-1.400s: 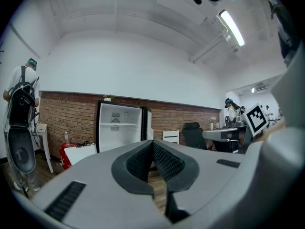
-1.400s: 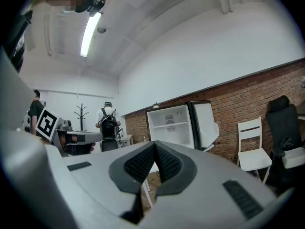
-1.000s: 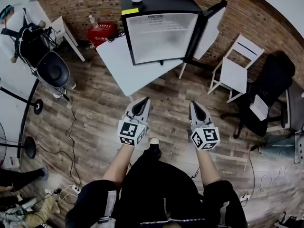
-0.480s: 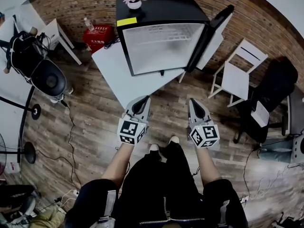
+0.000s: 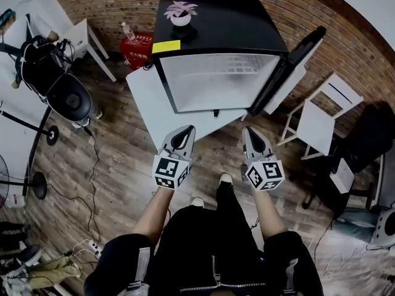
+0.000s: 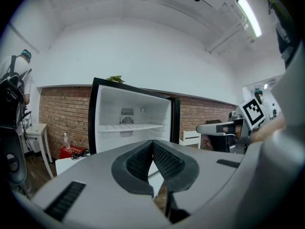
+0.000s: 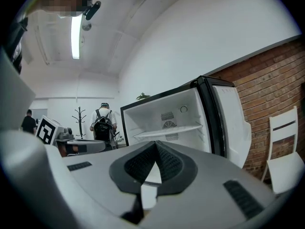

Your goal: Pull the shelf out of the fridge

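A black fridge (image 5: 216, 29) stands ahead with its door (image 5: 296, 66) swung open to the right. Inside its white cabinet a white shelf (image 6: 128, 126) sits level about halfway up; it also shows in the right gripper view as the shelf (image 7: 174, 129). My left gripper (image 5: 183, 131) and right gripper (image 5: 252, 132) are held side by side in front of the fridge, still short of its opening. The left gripper (image 6: 152, 142) is shut on nothing. The right gripper (image 7: 156, 144) is closing its last small gap, pads meeting, with nothing between them.
A white table (image 5: 148, 91) stands in front of the fridge at its left. A potted plant (image 5: 181, 14) sits on the fridge. A white chair (image 5: 318, 125) and a black office chair (image 5: 364, 140) stand at the right. A person with a backpack (image 5: 37, 54) is at the far left. Cables lie on the wooden floor.
The fridge and table have come nearer and larger in the head view as the person steps forward. Both grippers keep their place in the view.
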Motion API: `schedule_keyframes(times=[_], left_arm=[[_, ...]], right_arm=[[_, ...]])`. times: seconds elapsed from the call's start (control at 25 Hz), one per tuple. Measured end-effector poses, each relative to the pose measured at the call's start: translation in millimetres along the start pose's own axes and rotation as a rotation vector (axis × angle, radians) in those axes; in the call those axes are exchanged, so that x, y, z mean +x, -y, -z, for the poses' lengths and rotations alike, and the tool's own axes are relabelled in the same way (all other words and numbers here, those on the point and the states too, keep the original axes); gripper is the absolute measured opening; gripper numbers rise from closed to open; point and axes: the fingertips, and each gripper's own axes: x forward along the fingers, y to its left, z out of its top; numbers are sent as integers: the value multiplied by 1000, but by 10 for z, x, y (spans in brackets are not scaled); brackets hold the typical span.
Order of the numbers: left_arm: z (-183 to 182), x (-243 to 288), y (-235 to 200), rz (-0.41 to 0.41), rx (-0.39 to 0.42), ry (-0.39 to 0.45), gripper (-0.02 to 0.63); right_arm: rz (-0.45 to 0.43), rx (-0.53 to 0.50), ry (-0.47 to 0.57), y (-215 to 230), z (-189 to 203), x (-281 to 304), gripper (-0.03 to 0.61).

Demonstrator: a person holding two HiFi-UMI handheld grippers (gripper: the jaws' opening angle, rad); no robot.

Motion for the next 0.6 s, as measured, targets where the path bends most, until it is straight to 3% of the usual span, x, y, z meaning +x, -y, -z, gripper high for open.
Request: schedule_keyframes(times=[0.4,0.6], left_arm=[[-231,565,-169,-196,-35,18,20],[-254,742,-213,-242,-46,19,20]], right_arm=[[-185,7,-39,467,-243,731,-8],[-239,1,-59,588,-269,934,-8]])
